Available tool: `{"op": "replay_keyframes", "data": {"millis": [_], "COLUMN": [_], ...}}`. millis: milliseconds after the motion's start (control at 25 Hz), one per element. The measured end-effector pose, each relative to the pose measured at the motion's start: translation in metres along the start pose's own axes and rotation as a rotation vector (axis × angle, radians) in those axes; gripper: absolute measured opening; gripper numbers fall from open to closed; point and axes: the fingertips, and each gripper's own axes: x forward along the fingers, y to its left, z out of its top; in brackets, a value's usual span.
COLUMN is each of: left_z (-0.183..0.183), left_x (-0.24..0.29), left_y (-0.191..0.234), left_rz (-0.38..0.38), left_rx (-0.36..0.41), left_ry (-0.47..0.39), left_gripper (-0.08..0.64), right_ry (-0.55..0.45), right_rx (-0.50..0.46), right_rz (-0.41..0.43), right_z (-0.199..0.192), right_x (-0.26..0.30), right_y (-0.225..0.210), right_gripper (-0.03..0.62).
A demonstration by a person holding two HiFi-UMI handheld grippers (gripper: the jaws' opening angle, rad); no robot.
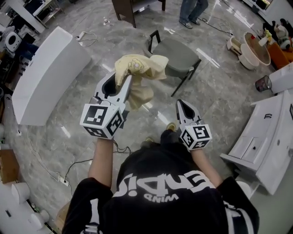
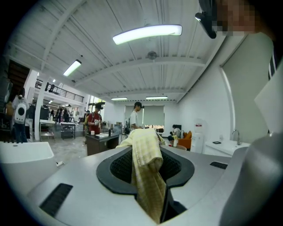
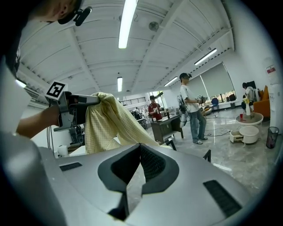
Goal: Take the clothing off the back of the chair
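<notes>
A pale yellow checked garment (image 1: 137,73) hangs bunched from my left gripper (image 1: 127,82), which is shut on it and held up in front of me. In the left gripper view the cloth (image 2: 148,172) drapes between the jaws and over the tip of that gripper (image 2: 147,148). The chair (image 1: 176,52), with a grey seat and black frame, stands on the floor beyond the garment, its back bare. My right gripper (image 1: 181,103) is lower and to the right, shut with nothing in it (image 3: 140,146). From the right gripper view the garment (image 3: 108,123) shows hanging at the left.
A long white panel (image 1: 46,77) lies on the floor at the left. White cabinets (image 1: 270,137) stand at the right, and basins (image 1: 254,48) at the far right. A person's legs (image 1: 192,11) and a dark table (image 1: 126,9) are beyond the chair. Cables trail across the floor.
</notes>
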Motion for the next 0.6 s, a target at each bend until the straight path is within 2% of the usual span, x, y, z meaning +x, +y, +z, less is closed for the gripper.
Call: {"op": "replay_keyframes", "data": {"millis": [400, 600], "left_z": [-0.009, -0.039], "left_x": [-0.02, -0.031], "left_y": [-0.006, -0.013], "left_rz": [0.052, 0.056], "left_rx": [-0.035, -0.065], "left_ry": [0.005, 0.021], "left_gripper": [0.138, 0.138], "right_ry": [-0.009, -0.012], "right_rx": [-0.05, -0.073], "right_rz": [0.035, 0.059], "right_z": [0.021, 0.025], "right_x": [-0.01, -0.012], "right_y": [-0.002, 0.002], "right_gripper": [0.014, 0.014]}}
